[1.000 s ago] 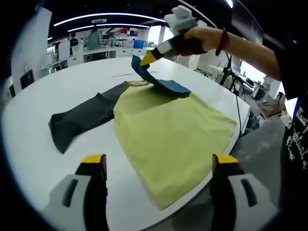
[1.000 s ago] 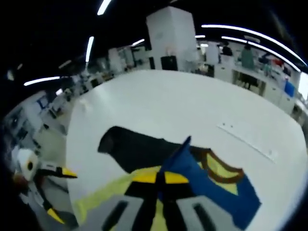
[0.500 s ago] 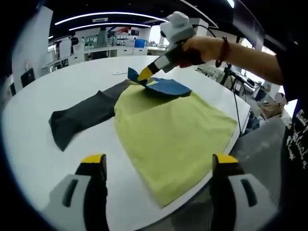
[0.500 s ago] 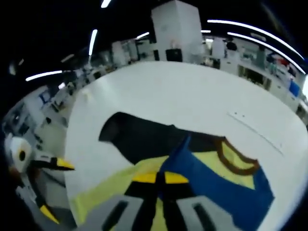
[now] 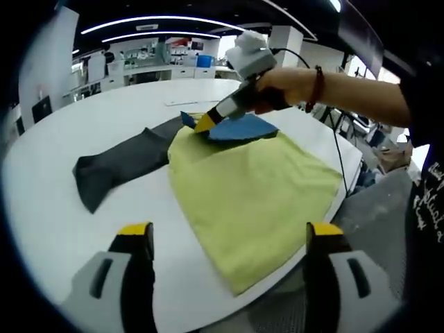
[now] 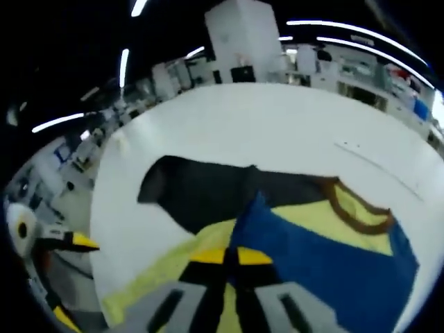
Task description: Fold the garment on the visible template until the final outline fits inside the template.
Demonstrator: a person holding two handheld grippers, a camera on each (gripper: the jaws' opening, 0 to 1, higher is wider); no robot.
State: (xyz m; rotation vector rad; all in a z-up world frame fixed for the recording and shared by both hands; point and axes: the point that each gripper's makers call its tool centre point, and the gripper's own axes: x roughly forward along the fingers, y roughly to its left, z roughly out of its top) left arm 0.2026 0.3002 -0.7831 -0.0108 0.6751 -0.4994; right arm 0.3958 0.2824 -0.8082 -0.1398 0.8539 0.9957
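Cloth, soft and light by the look of it: the garment (image 5: 250,191) drapes flat on the white table (image 5: 41,201) and should bend wherever it is lifted, so a pinch at a sleeve end or hem corner would serve best, with slow carrying since limp fabric sags and slides. It is a long-sleeved top with a yellow-green body, one dark grey sleeve (image 5: 114,166) lying out to the side, a blue sleeve (image 5: 239,128) folded over onto the chest, and a brown collar band (image 6: 354,208). The right gripper (image 5: 203,125) has its yellow tips together, clamped on the end of the blue sleeve, low over the body near the collar. The left gripper (image 5: 229,239) hangs near the hem, jaws apart, holding nothing. No template outline that I can make out.
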